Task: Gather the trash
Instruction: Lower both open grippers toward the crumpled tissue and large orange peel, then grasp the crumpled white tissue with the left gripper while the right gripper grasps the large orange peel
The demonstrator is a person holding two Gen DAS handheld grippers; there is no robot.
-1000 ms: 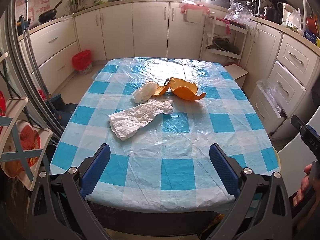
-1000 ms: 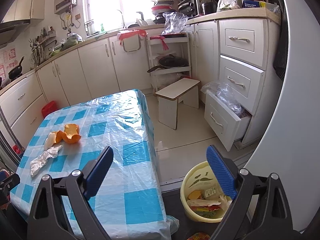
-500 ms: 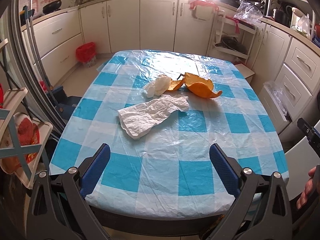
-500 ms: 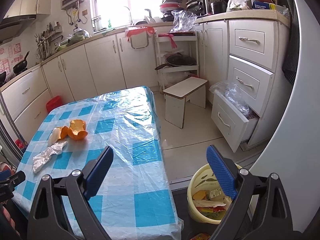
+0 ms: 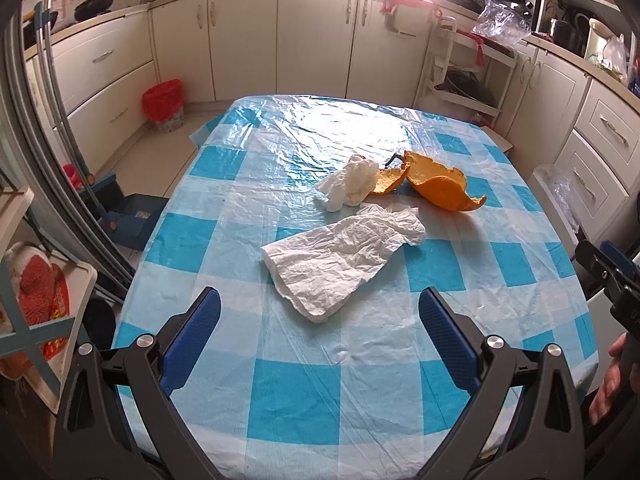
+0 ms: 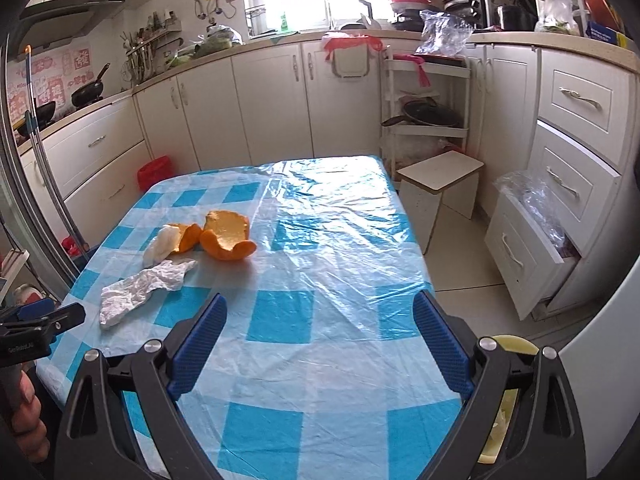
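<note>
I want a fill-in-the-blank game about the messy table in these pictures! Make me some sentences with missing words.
1. The curled fruit peel on the table is coloured ____.
2. The crumpled paper towel lies on a tablecloth checked in white and ____.
3. The left gripper and the right gripper each hold ____.
4. The small bin on the floor by the cabinets is coloured ____.

Missing words: orange; blue; nothing; red

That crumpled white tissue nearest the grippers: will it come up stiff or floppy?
Probably floppy: the tissue lies thin, flat and wrinkled on the tablecloth. Likely very light, so a push may slide it on the glossy plastic.
</note>
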